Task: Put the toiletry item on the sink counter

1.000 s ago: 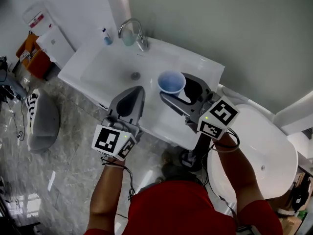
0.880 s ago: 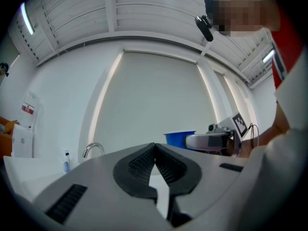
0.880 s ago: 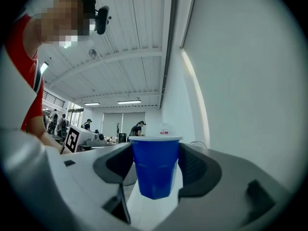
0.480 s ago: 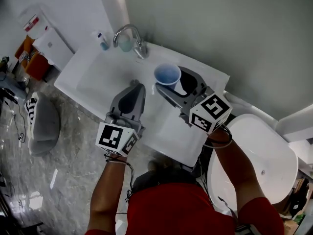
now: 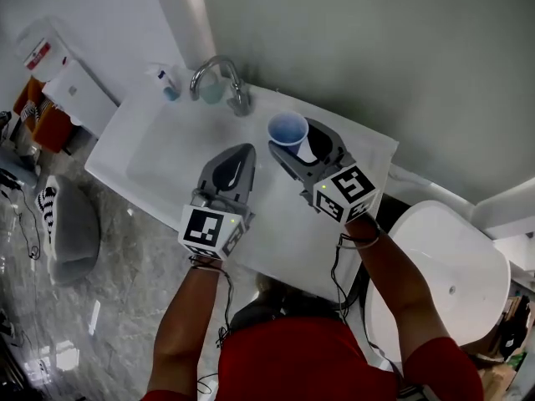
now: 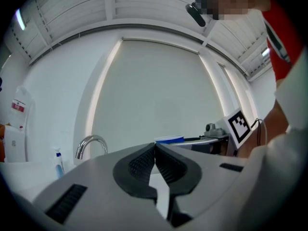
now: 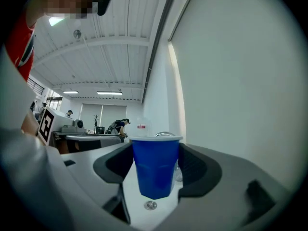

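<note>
A blue plastic cup [image 5: 288, 132] [image 7: 155, 166] sits upright between the pads of my right gripper [image 5: 298, 144], which is shut on it. The cup hangs above the white sink counter [image 5: 292, 224], near its back right part, just right of the basin [image 5: 180, 153]. In the right gripper view the cup's bottom is clear of the white surface, with the drain [image 7: 150, 205] below it. My left gripper [image 5: 242, 153] [image 6: 155, 154] hovers over the basin with its jaws shut and nothing between them. The cup's rim [image 6: 169, 139] shows just beyond its tips.
A chrome tap [image 5: 219, 80] stands at the back of the basin, with a small blue-capped bottle [image 5: 167, 84] to its left. A white toilet [image 5: 443, 274] is right of the counter. A wall-mounted dispenser [image 5: 38, 53] and a grey bin [image 5: 71, 224] are at left.
Both grippers have moved a little toward the wall. The right one still holds the blue cup, now nearer the back of the counter. The left stays shut.
</note>
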A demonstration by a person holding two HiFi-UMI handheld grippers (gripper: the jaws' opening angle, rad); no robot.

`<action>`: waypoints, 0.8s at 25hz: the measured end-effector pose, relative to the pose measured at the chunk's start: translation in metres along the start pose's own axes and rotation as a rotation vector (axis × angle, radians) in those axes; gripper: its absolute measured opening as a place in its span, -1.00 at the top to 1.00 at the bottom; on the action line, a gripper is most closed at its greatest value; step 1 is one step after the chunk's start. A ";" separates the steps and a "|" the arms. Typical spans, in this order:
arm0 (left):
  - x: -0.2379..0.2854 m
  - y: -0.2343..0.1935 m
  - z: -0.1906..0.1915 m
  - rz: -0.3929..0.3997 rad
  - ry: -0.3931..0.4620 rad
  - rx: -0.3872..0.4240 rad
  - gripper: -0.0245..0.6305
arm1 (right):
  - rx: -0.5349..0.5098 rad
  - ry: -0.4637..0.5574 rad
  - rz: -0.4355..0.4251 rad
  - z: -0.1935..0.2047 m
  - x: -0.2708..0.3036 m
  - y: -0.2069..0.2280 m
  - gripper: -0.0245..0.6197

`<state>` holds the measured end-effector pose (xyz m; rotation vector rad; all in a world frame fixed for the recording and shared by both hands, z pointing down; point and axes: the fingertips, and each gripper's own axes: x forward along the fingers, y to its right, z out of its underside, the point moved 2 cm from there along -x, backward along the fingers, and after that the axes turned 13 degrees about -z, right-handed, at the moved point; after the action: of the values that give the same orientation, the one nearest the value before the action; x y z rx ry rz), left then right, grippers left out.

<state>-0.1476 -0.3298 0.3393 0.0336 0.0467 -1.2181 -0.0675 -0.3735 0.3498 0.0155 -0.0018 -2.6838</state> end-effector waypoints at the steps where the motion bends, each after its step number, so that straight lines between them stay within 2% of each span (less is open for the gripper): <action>1: 0.006 -0.003 0.006 0.005 -0.006 0.000 0.87 | -0.003 -0.004 0.019 0.006 0.005 0.007 0.01; 9: 0.062 -0.025 0.043 0.001 -0.040 0.020 0.87 | 0.010 -0.033 0.160 0.044 0.036 0.068 0.01; 15: 0.099 -0.036 0.078 0.024 -0.094 0.034 0.87 | 0.022 -0.075 0.223 0.080 0.058 0.104 0.01; 20: 0.111 -0.050 0.099 0.011 -0.133 0.018 0.87 | 0.044 -0.125 0.271 0.109 0.073 0.128 0.01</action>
<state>-0.1549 -0.4562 0.4323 -0.0312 -0.0805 -1.2071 -0.0778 -0.5204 0.4589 -0.1300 -0.0955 -2.4089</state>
